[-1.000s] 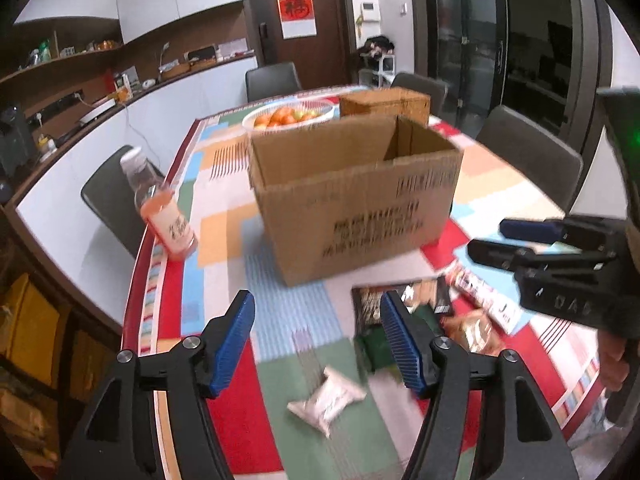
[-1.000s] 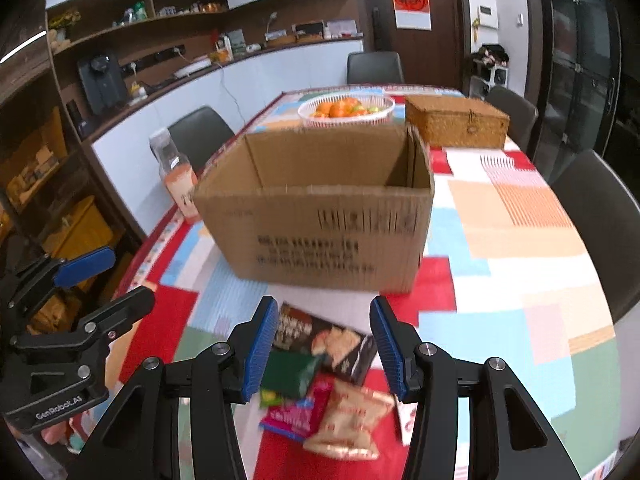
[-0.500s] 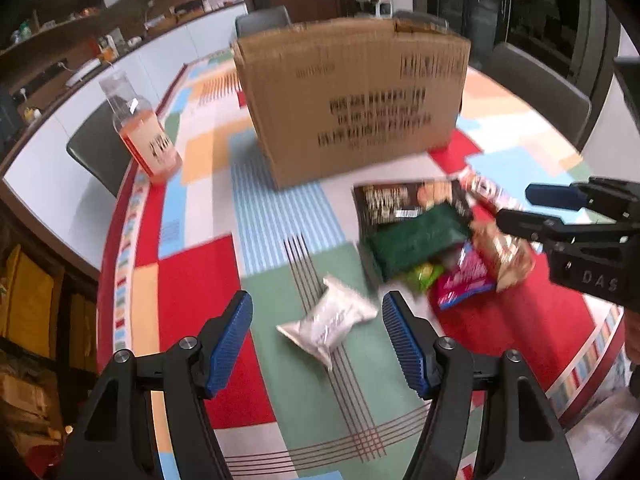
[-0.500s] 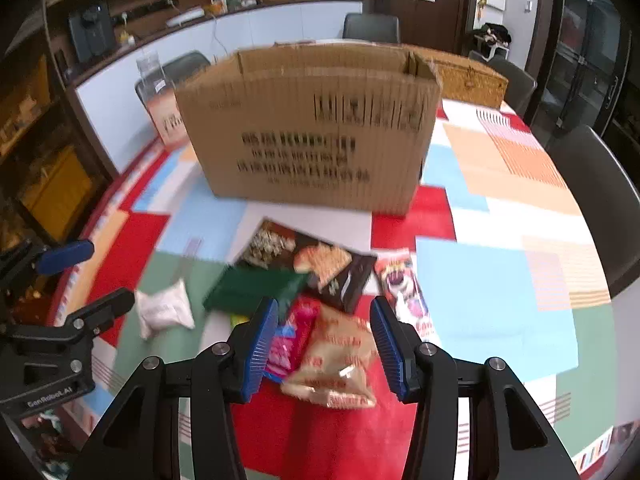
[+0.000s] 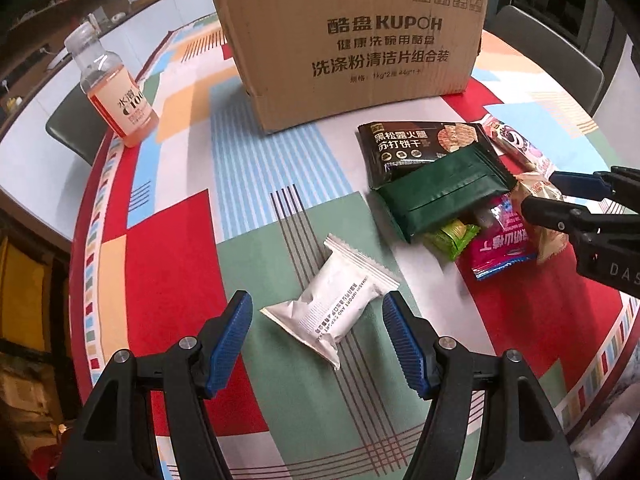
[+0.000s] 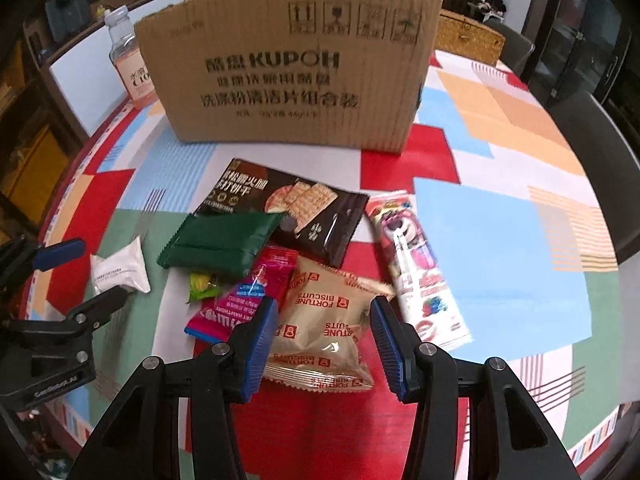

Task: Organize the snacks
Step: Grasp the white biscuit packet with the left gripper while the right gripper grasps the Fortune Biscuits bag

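Observation:
My left gripper is open, its blue pads on either side of a white snack packet on the table. My right gripper is open around a beige Fortune Biscuits bag. Beside that bag lie a pink packet, a dark green packet, a black cracker pack, a small green candy and a long pink-and-white packet. A cardboard box stands behind them; its inside is hidden. The white packet also shows in the right wrist view.
An orange drink bottle stands left of the box near the table edge. A wicker box sits behind the cardboard box. Dark chairs ring the table with its colourful patchwork cloth.
Both grippers have dropped lower and closer to the table. The left one now straddles the white packet, the right one the biscuit bag. Both stay open.

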The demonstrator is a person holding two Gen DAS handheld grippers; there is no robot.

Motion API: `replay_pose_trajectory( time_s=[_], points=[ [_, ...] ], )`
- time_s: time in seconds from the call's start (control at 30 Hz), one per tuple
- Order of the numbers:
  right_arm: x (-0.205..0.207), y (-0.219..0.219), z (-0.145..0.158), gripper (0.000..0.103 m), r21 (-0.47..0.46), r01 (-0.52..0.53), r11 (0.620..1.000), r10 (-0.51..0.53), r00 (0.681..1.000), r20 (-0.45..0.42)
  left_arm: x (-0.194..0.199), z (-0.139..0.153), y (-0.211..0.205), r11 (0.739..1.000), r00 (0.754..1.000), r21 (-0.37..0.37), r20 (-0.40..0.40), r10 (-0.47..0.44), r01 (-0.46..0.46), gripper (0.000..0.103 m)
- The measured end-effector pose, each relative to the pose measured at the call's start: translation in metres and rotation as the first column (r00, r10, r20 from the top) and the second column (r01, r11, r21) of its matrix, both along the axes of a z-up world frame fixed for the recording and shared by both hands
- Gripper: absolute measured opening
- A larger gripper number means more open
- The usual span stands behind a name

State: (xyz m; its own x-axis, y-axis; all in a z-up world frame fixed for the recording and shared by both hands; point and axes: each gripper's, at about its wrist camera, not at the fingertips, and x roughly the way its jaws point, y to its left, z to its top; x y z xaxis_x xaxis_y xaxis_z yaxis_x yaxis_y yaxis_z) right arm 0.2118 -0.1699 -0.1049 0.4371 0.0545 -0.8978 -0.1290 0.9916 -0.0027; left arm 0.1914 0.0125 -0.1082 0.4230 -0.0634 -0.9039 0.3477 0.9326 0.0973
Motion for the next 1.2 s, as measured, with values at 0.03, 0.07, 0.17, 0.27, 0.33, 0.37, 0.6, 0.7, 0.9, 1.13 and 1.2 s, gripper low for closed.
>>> replay_pose_trajectory(
  time_s=[0.03,0.07,0.17,0.27,0.33,0.37,0.6,0.7,0.9,1.13,1.2],
  points=[
    [0.0,0.0,0.0,0.049,-0.003,0.001,1.0,-0.001,1.0,0.0,0.001,-0.001,0.0,1.0,1.0,-0.001,0.0,-0.002,0.002,0.067],
    [0.001,0.001,-0.001,0.049,-0.009,0.002,1.0,-0.002,1.0,0.0,0.002,-0.002,-0.001,1.0,1.0,-0.001,-0.002,-0.004,0.004,0.067],
    [0.002,0.001,-0.002,0.049,-0.015,0.004,1.0,-0.005,1.0,-0.003,0.005,-0.004,-0.002,1.0,1.0,-0.008,-0.009,-0.009,0.009,0.066],
    [0.003,0.0,-0.005,0.049,-0.016,0.011,1.0,-0.012,1.0,-0.014,0.008,-0.006,-0.005,1.0,1.0,-0.012,-0.015,-0.01,0.01,0.066],
    [0.005,-0.003,-0.008,0.049,-0.01,0.019,1.0,-0.019,0.999,-0.025,0.009,-0.007,-0.007,1.0,1.0,-0.018,-0.022,-0.01,0.01,0.06],
    [0.005,-0.004,-0.01,0.049,-0.001,0.024,1.0,-0.024,0.999,-0.034,0.009,-0.007,-0.007,1.0,1.0,-0.025,-0.027,-0.013,0.012,0.054],
    [0.008,-0.009,-0.013,0.049,0.032,0.028,0.999,-0.027,0.999,-0.032,0.008,-0.014,-0.012,0.997,0.998,-0.072,-0.07,-0.008,0.003,0.038],
    [0.008,-0.009,-0.015,0.049,0.039,0.029,0.999,-0.027,0.999,-0.031,0.011,-0.013,-0.012,0.995,0.997,-0.1,-0.076,-0.001,-0.007,0.036],
    [0.008,-0.013,-0.023,0.048,0.06,0.02,0.998,-0.017,0.999,-0.047,0.016,-0.015,-0.014,0.992,0.996,-0.124,-0.082,0.018,-0.028,0.034],
    [0.001,-0.015,-0.02,0.044,0.081,0.018,0.997,-0.014,0.999,-0.041,0.011,-0.008,-0.015,0.99,0.998,-0.136,-0.056,0.039,-0.047,0.032],
    [-0.001,-0.015,-0.018,0.044,0.09,0.016,0.996,-0.013,0.999,-0.036,0.006,-0.004,-0.014,0.988,0.998,-0.142,-0.044,0.052,-0.057,0.032]
  ],
)
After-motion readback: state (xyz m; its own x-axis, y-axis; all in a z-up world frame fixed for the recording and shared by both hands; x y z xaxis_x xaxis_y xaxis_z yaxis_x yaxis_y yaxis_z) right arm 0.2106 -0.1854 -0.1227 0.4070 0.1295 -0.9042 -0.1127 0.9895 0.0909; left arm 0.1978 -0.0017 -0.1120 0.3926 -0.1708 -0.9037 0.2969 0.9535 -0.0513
